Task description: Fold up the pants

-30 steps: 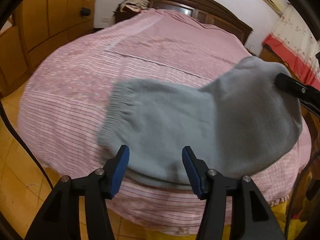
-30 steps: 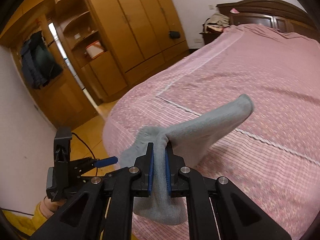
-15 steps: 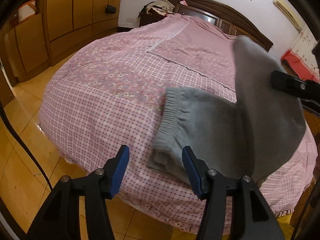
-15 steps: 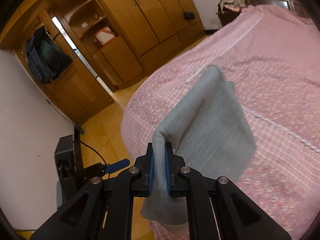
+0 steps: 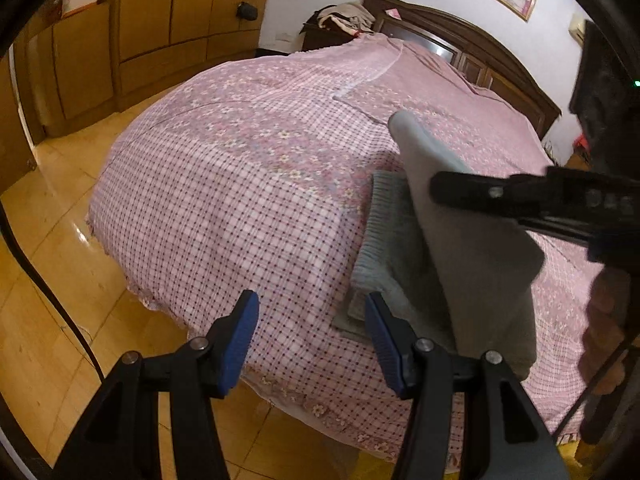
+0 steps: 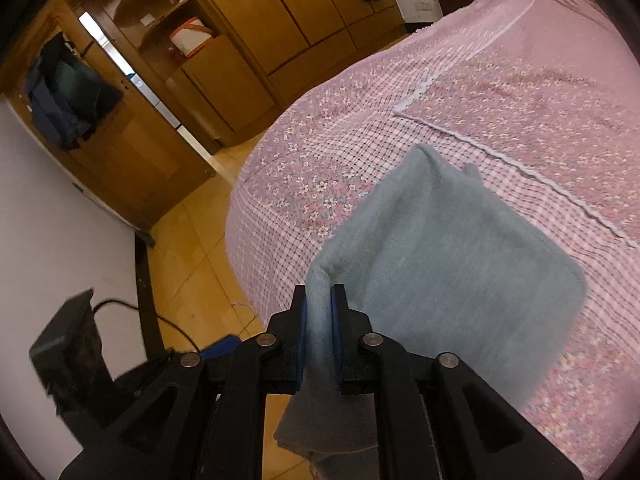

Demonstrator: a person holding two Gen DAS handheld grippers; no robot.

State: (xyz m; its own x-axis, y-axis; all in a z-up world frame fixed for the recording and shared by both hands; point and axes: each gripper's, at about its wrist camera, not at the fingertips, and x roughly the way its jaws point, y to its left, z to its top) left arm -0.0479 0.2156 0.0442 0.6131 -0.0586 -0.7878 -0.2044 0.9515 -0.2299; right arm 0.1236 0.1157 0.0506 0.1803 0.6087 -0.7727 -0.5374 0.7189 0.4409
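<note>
The grey fleece pants lie near the front edge of the pink bed, with the ribbed waistband flat on the cover. My right gripper is shut on a fold of the pants and holds that part lifted above the bed; it also shows in the left wrist view, over the waistband. My left gripper is open and empty, low at the bed's front edge, just left of the pants.
A wooden wardrobe stands left of the bed, with bare wooden floor between. A dark headboard and a clothes pile are at the far end. A black device with a cable sits on the floor.
My right gripper has swung the lifted pants leg over toward the waistband side. My left gripper has shifted left, off the pants, and stays open.
</note>
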